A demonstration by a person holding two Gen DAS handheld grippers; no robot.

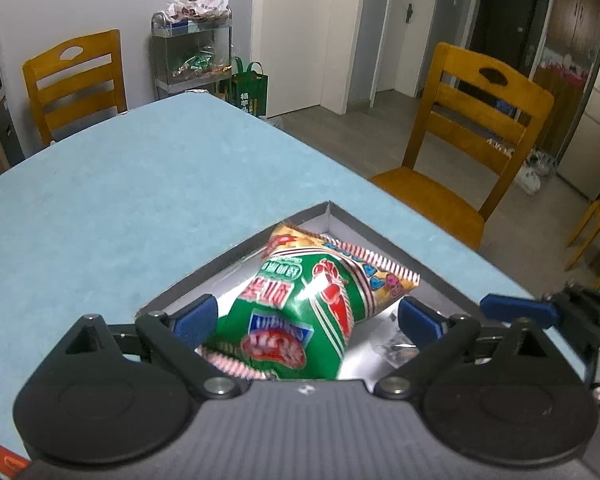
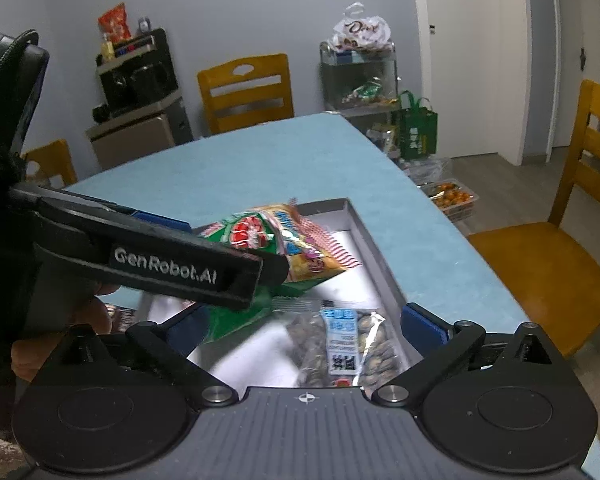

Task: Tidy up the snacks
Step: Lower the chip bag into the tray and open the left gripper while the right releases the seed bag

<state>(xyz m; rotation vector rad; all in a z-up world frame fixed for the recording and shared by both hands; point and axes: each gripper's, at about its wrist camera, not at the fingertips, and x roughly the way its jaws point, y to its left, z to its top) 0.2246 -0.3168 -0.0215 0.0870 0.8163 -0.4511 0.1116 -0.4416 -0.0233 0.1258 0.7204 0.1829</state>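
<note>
L wrist: green snack bag (image 1: 300, 312) lies diagonal (near-left to far-right) in box (image 1: 236, 252).

Two hand-held tools, same build. Left tool (image 1: 306, 316): black linkage arms, round black hubs, silver pivot screws, blue finger pads (image 1: 196, 314), ribbed grey housing. Right tool (image 2: 306, 322): identical. White "GenRobot.AI" lettering on the left tool's black side bar, seen from the right wrist.
</note>
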